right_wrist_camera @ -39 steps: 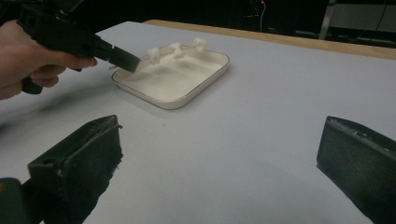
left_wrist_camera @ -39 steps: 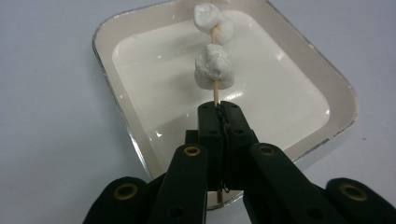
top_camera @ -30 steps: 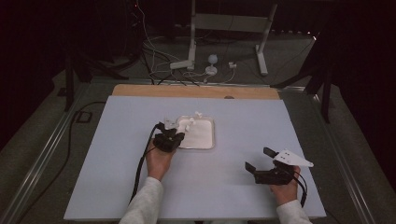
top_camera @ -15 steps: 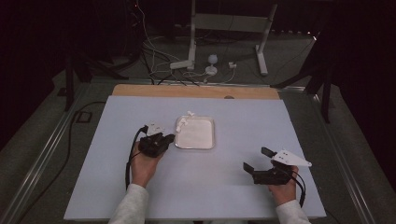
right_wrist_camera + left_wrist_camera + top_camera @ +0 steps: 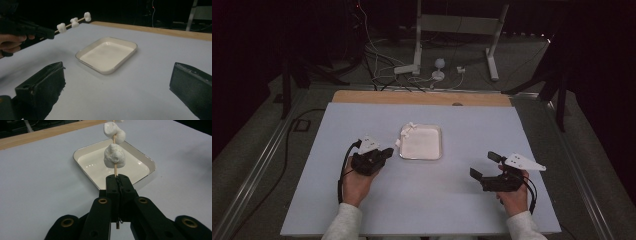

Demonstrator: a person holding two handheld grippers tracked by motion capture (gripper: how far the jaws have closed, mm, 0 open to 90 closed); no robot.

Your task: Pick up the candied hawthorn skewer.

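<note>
A person's left claw is clenched on the bare end of a wooden skewer threaded with white marshmallows, holding it in the air over the near-left corner of an empty white tray. The right claw, its jaws spread wide and holding nothing, rests low on the tabletop, well apart from the tray. The step in hand looks like carrying the loaded skewer; the next move likely calls for a steady set-down or a handover. The pale blue tabletop sits in a dark room, cables and a stand's white legs beyond.
</note>
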